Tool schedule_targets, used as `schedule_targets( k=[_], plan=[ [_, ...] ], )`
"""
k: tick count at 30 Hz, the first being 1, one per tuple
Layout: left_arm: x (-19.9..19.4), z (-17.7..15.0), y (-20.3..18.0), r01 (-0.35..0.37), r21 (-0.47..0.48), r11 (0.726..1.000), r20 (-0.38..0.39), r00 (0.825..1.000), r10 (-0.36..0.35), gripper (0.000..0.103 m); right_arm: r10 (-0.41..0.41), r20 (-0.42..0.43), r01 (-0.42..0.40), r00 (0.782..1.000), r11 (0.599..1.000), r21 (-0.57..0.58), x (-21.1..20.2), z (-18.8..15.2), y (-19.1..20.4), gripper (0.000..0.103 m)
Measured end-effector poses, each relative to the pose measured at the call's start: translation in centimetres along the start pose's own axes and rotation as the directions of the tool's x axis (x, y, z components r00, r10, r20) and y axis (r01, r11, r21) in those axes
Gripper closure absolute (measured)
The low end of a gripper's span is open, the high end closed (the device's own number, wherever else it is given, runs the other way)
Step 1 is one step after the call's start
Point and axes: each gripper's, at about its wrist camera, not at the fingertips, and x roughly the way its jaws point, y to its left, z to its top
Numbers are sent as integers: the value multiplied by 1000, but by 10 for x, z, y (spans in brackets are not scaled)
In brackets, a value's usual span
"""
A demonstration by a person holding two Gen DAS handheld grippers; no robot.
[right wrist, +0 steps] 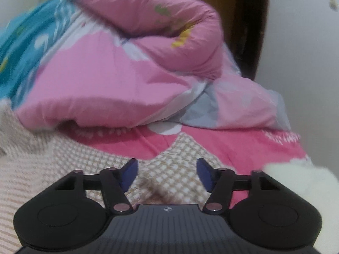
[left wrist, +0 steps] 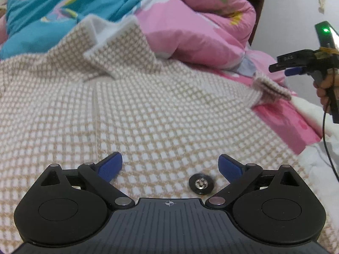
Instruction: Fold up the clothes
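Our left gripper (left wrist: 170, 167) hovers spread over the checked garment (left wrist: 148, 110). Our right gripper (right wrist: 167, 174) sits half spread, pinching nothing. We should grab the sleeve (left wrist: 271, 89) at right, pulling smoothly.

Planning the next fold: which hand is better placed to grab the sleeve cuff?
Right. Its tongs already straddle the checked cuff, open; the left tongs hover open over the garment's body, away from it.

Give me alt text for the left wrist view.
The open left claw hovers over a beige checked garment spread on a bed, a metal button between its fingers. Behind lie a pink quilt and blue bedding; the right claw is by the sleeve cuff.
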Motion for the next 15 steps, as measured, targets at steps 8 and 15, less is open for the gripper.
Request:
schedule_targets(
  k=[8, 15],
  plan=[
    [5, -3, -2, -9, 11, 1000, -1, 1000, 9, 4, -98, -40, 79, 994, 941, -328, 26, -31, 23, 52],
    [7, -3, 0, -4, 6, 1000, -3, 1000, 4, 4, -172, -56, 137, 983, 909, -393, 41, -31, 16, 92]
  ],
)
